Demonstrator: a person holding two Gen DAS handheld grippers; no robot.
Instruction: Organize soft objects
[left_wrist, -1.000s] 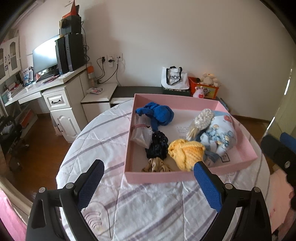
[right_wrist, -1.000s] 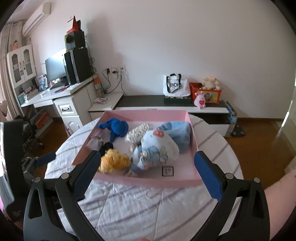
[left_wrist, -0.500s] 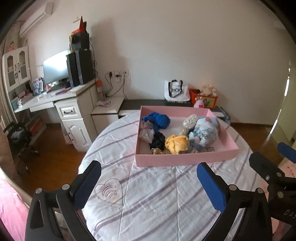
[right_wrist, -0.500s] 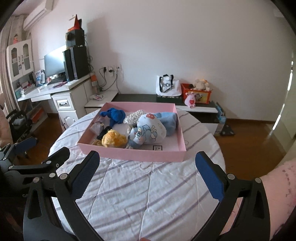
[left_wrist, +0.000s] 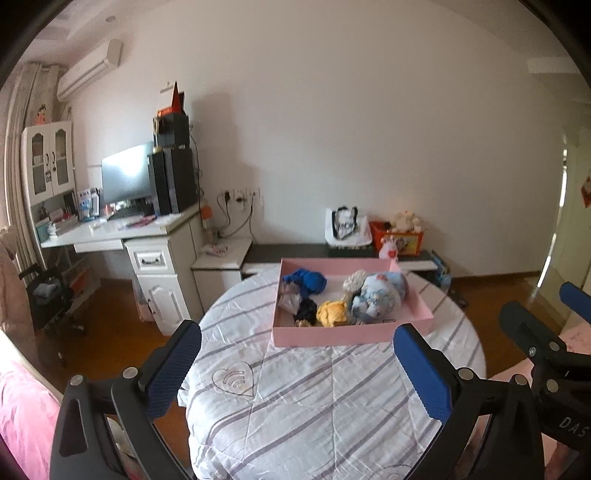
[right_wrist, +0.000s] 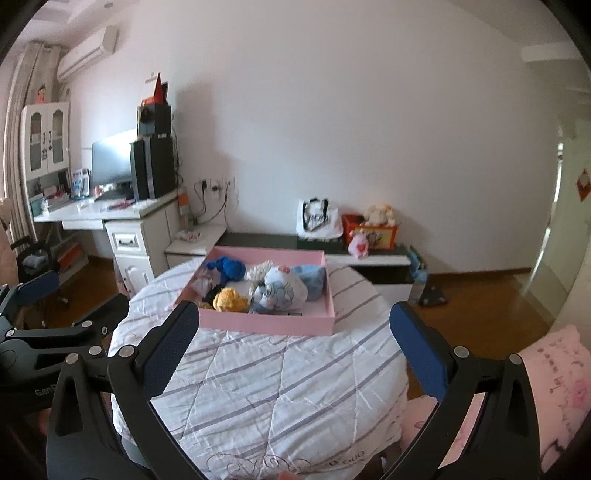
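Left tool (left_wrist: 297, 363) gaping, nothing between

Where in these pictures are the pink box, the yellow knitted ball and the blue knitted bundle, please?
pink box (left_wrist: 332, 336), left wrist view, on its near outer wall.
yellow knitted ball (right_wrist: 229, 300), right wrist view, on the middle of the ball.
blue knitted bundle (left_wrist: 310, 281), left wrist view, on the middle of the bundle.

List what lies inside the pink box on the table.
Inside the pink box: a blue fabric bundle, a yellow knitted piece, a dark item, a pale blue plush. Whatever lies beneath them is hidden.
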